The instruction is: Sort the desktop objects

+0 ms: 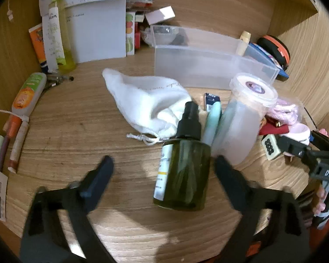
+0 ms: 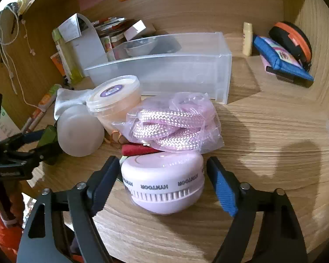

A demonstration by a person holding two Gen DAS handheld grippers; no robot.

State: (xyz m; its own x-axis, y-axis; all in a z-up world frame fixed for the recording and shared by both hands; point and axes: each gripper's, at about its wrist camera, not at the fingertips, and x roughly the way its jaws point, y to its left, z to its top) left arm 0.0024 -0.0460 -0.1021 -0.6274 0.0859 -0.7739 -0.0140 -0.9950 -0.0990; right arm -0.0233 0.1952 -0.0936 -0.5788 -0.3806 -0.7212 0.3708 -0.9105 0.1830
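My left gripper is open; a dark green spray bottle with a black pump lies between its fingers, untouched. Beside it lie a frosted jar on its side and a mint tube. My right gripper is open around a lilac round device marked HYNTOOR, its fingers close on both sides. Behind the device lie a bag of pink cord, a red item and a lidded tub. The clear plastic bin stands further back, also in the left wrist view.
A white drawstring pouch, a mahjong tile, tubes and pens at the left, papers and bottles at the back. A blue pouch and black-orange case sit at the right. Wooden walls enclose the desk.
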